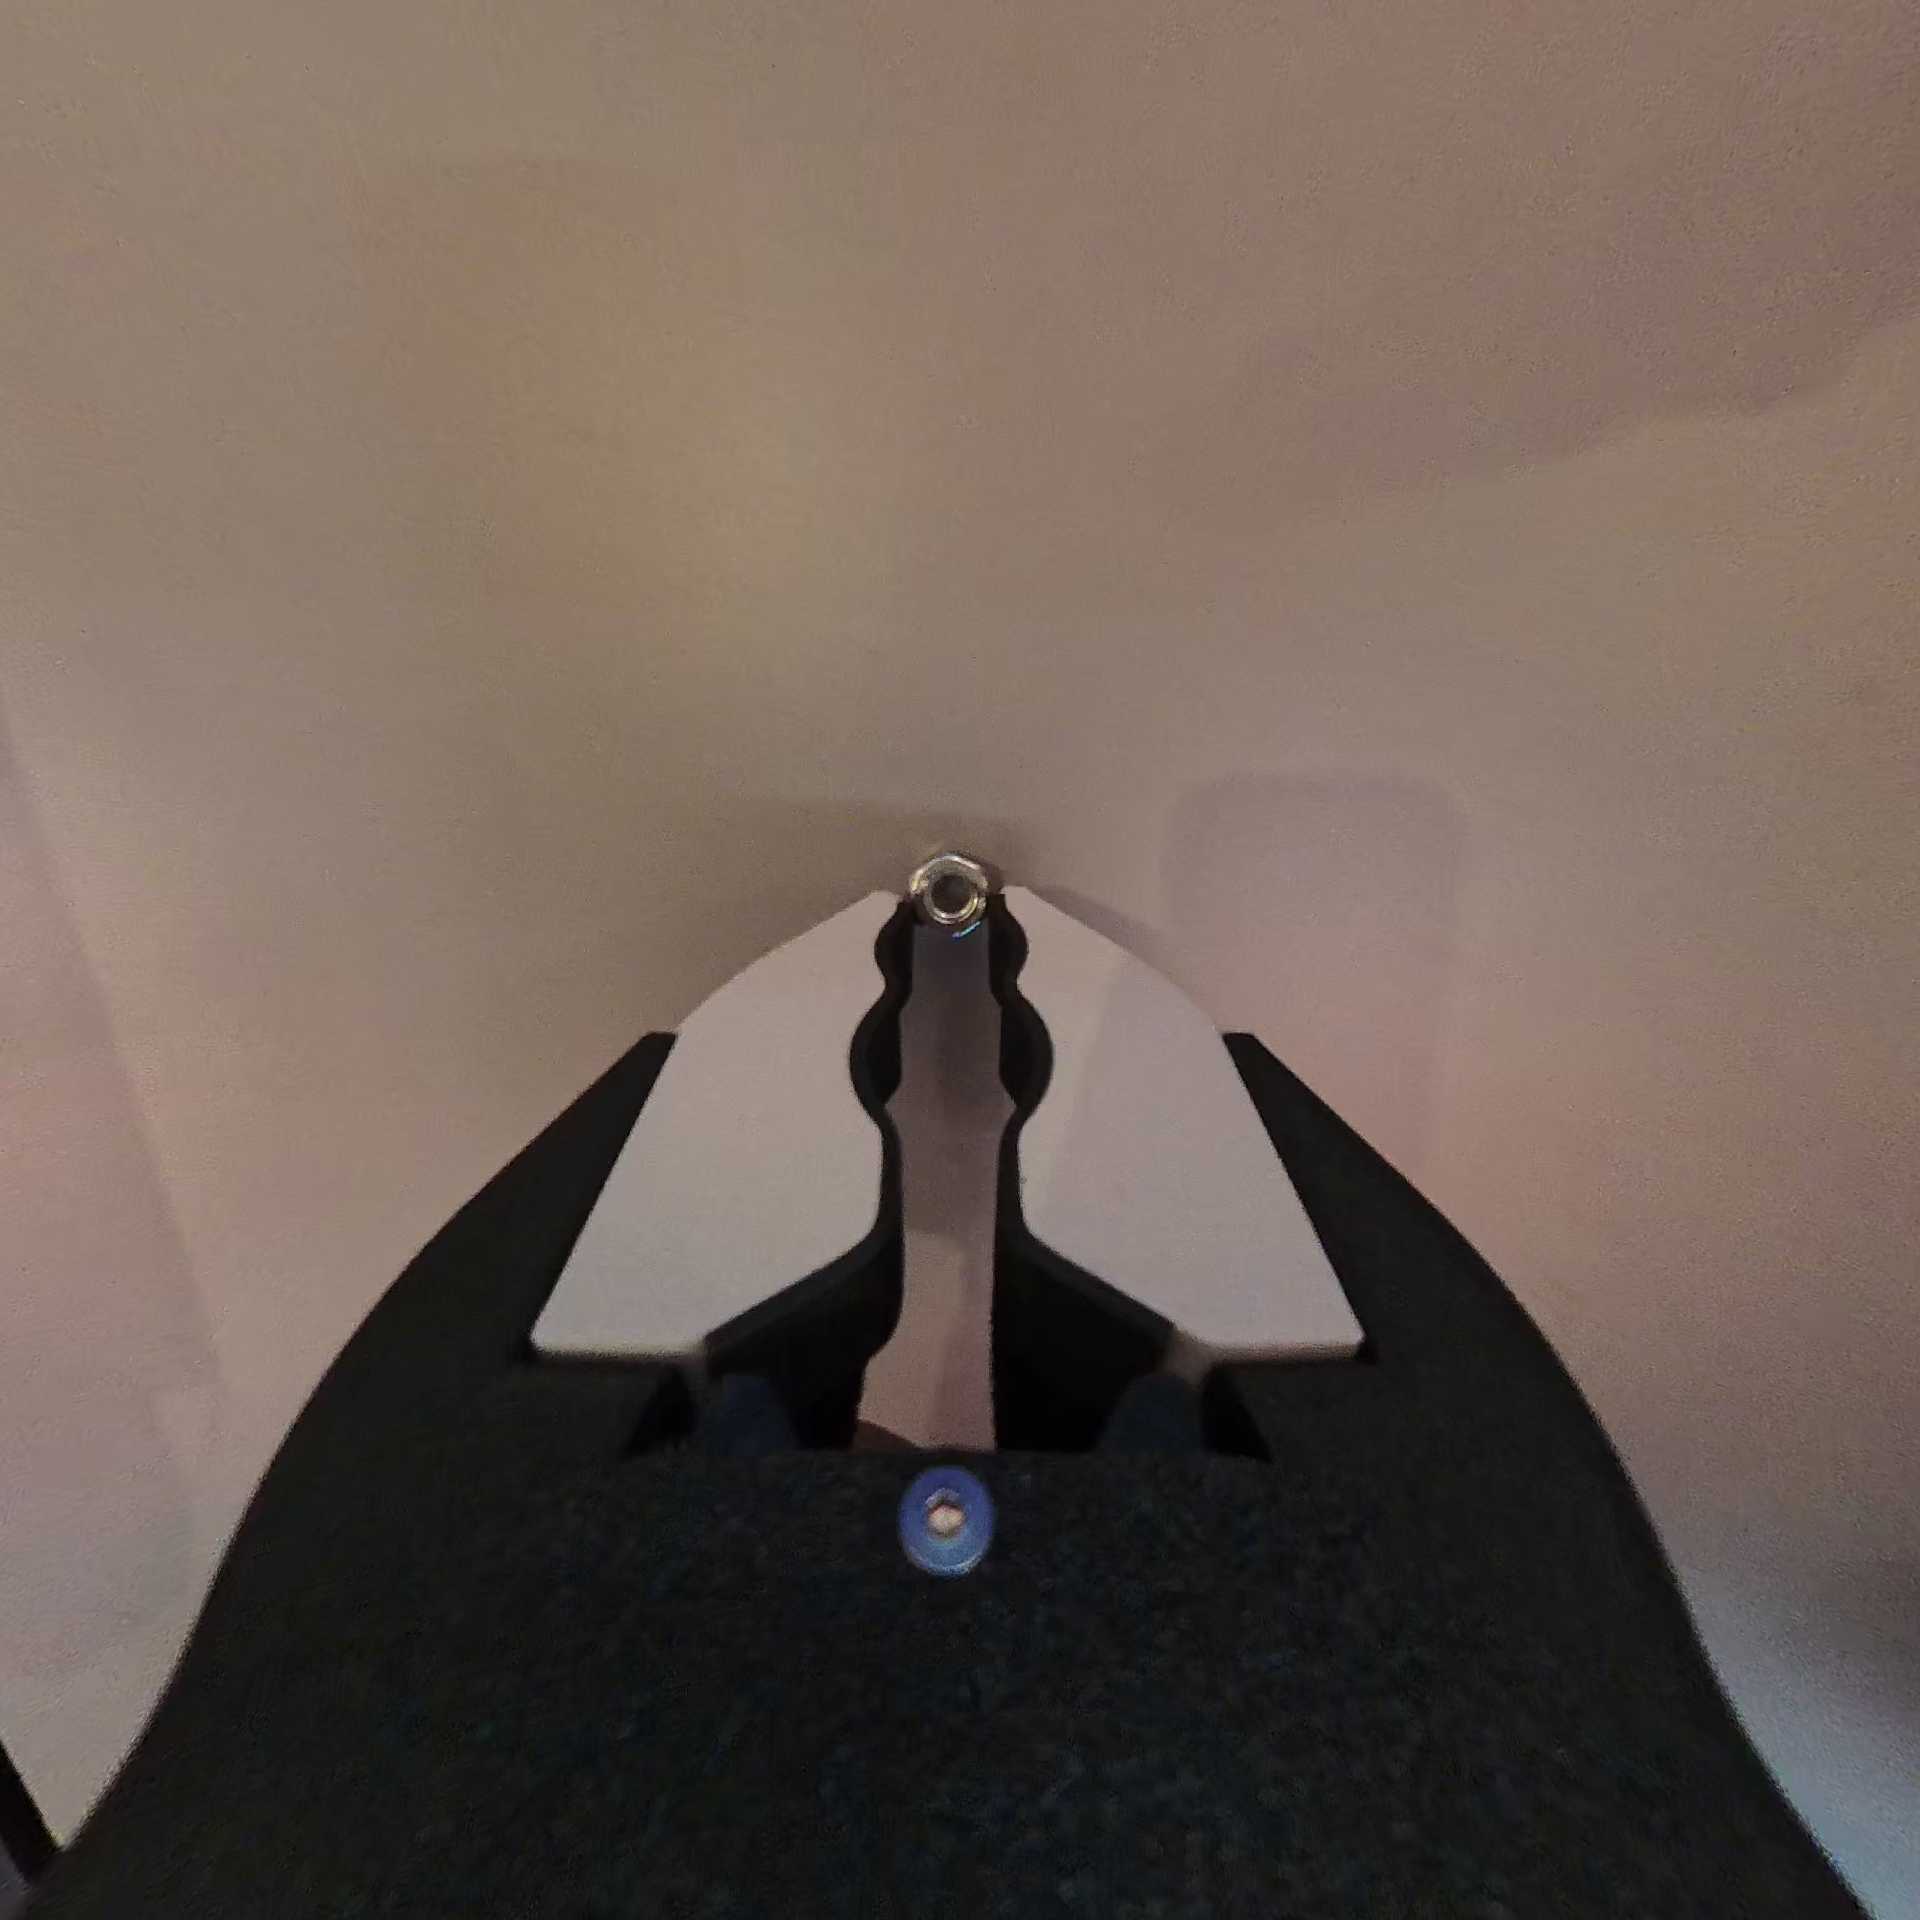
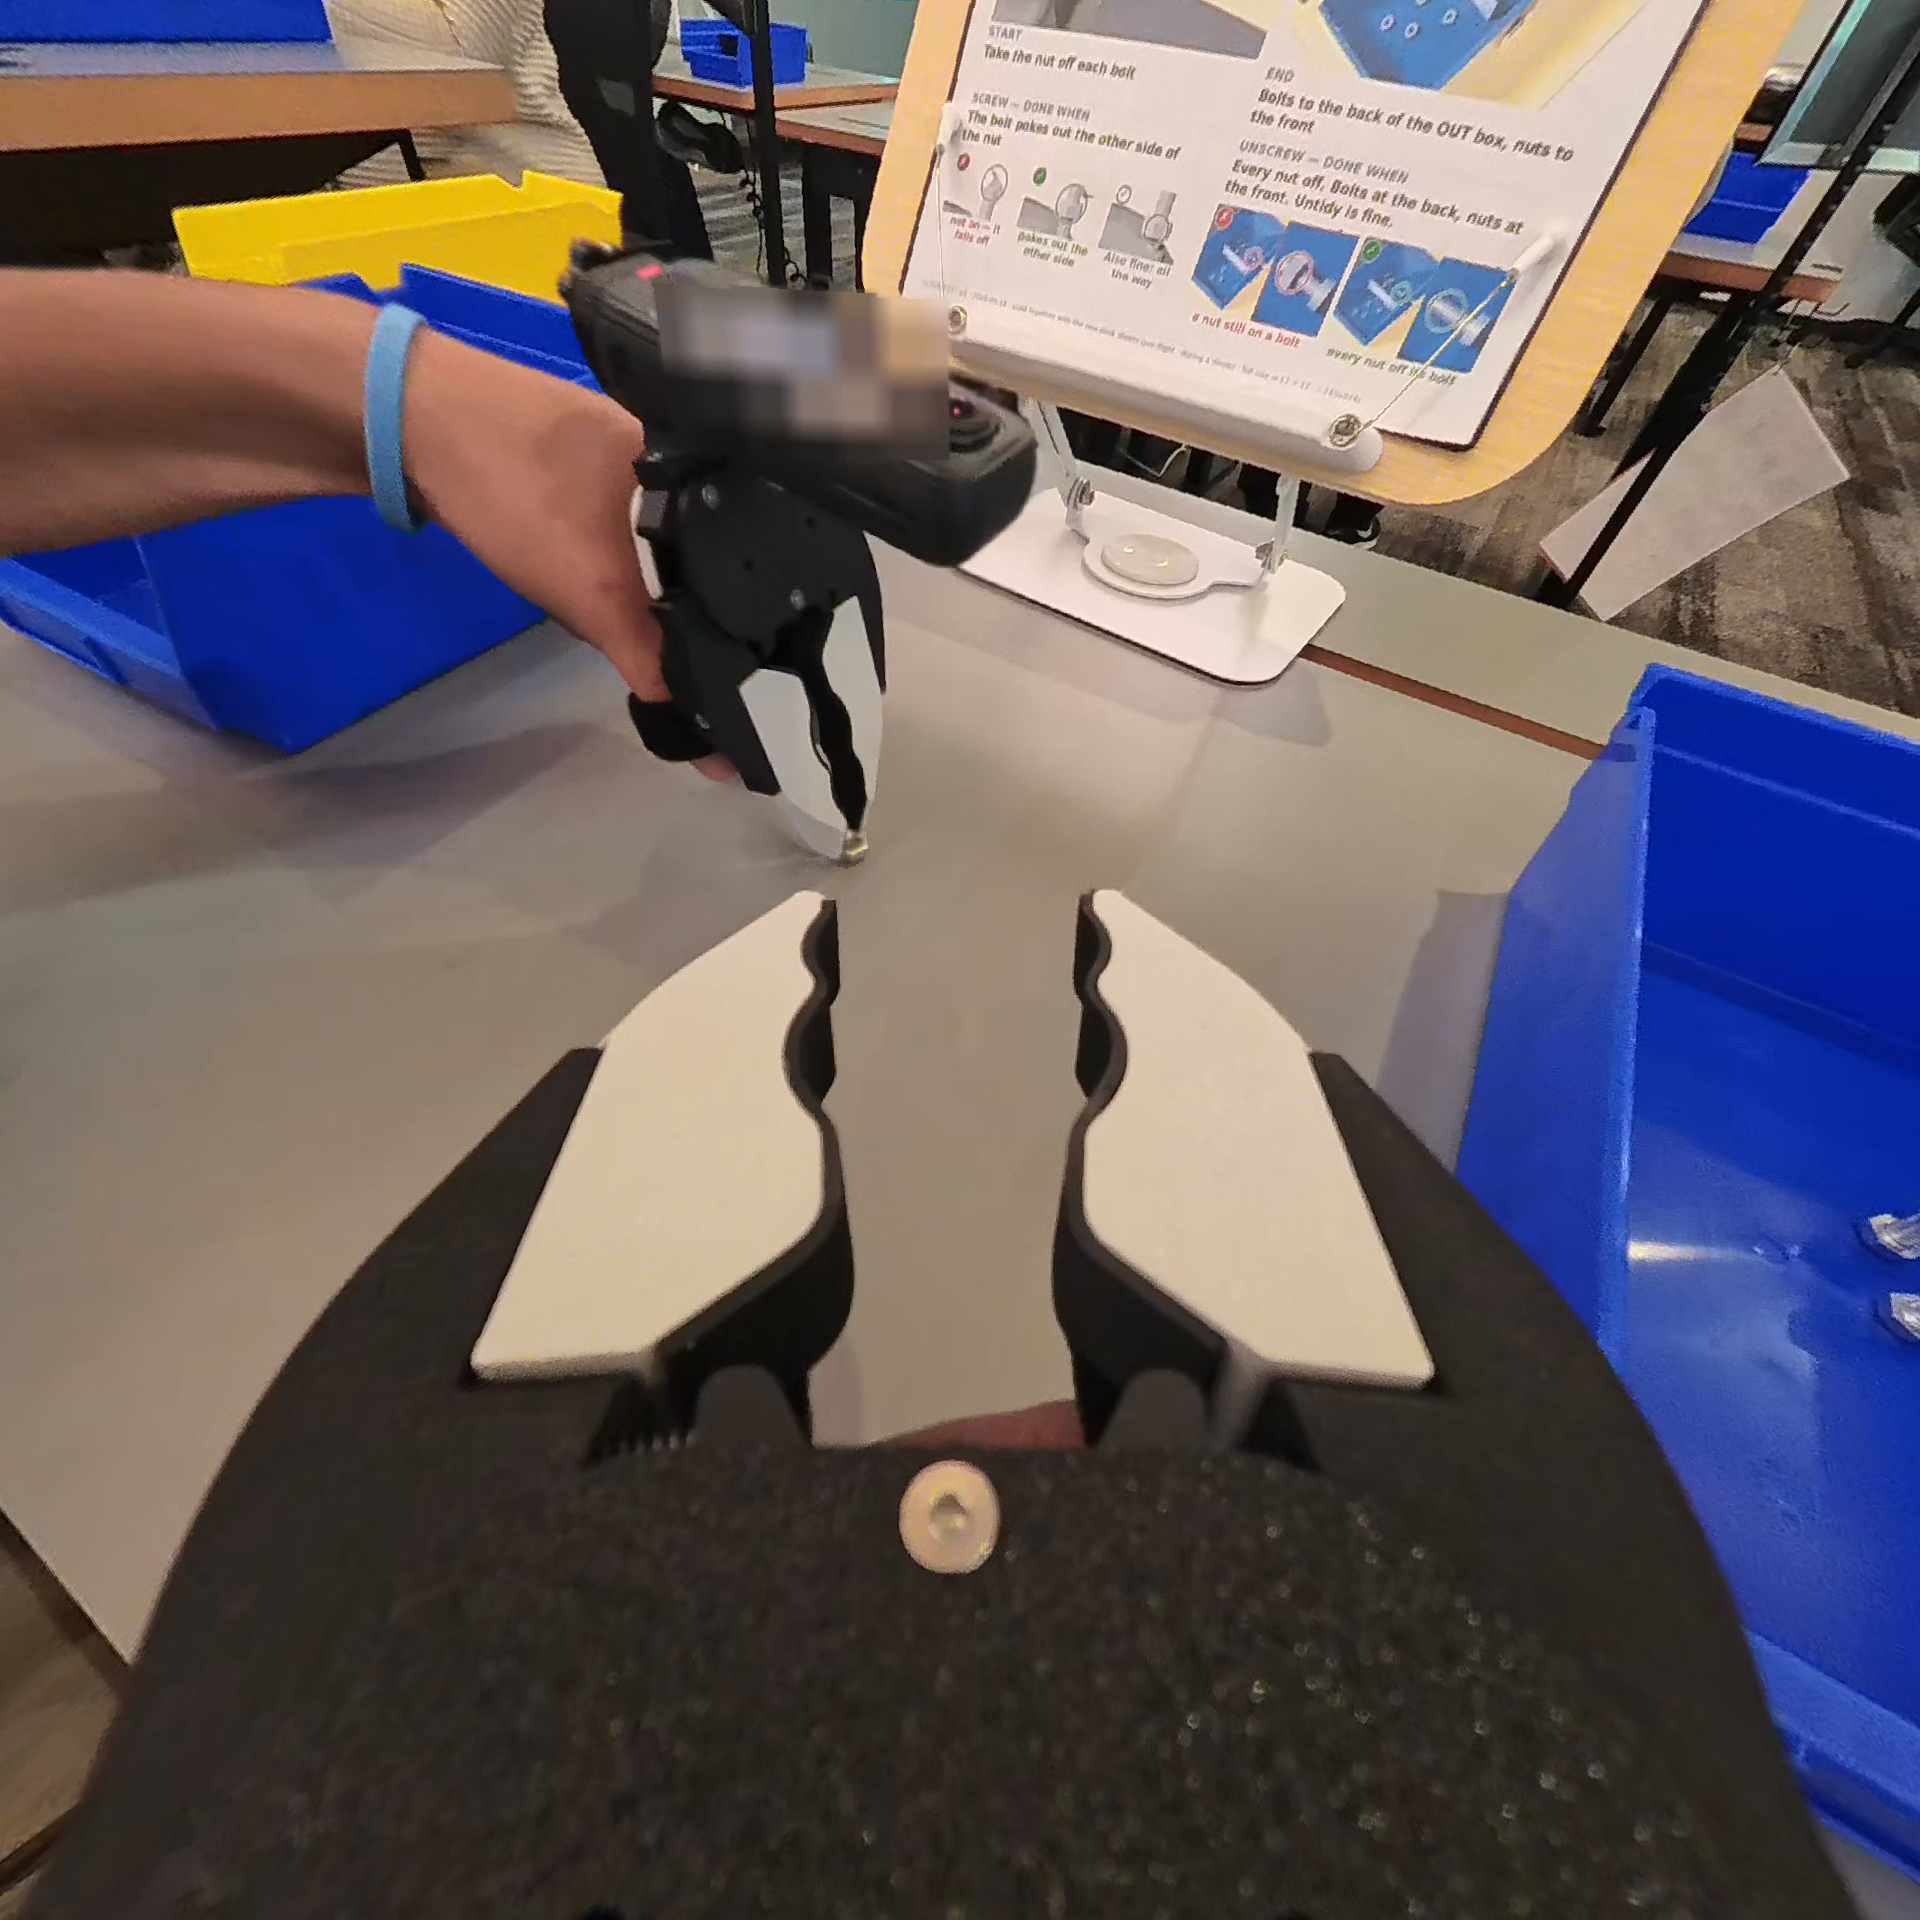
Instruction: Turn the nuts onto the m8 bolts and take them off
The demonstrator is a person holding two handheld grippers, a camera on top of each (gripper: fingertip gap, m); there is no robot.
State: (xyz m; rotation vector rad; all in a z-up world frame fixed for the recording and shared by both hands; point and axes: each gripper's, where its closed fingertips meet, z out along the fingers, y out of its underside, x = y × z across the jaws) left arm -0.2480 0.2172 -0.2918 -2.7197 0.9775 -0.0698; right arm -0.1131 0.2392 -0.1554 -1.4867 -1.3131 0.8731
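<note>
— What does your left claw (image 1: pixel 951 902) have?

— A small silver nut (image 1: pixel 948 896), pinched at the very tips. My fingers are drawn nearly together around it, with only a narrow slot open behind. The nut's hole faces my camera, and it sits right down at the grey tabletop (image 1: pixel 935 468).

— Can you see that from the other side?

— Yes. From my right wrist camera the left claw (image 2: pixel 847 831) points steeply down, and the nut (image 2: pixel 854 847) is at its tip, touching or almost touching the tabletop (image 2: pixel 416 987); I cannot tell which. The hand (image 2: pixel 540 520) gripping it wears a light blue wristband (image 2: pixel 393 416).

— And your right claw (image 2: pixel 956 909)?

— Spread wide, with nothing between its fingers, only bare tabletop. It sits just in front of the nut, and apart from it.

— What else is around the nut?

— A blue bin (image 2: pixel 1662 1039) to its right, with two small clear bits lying inside that I cannot identify. Another blue bin (image 2: pixel 312 623) to its left, behind my left wrist, and a yellow bin (image 2: pixel 395 234) beyond that one. Behind the nut, an instruction board (image 2: pixel 1247 208) stands tilted on a white stand (image 2: pixel 1164 582).

— Any bolts?

— None that I can make out.
</note>
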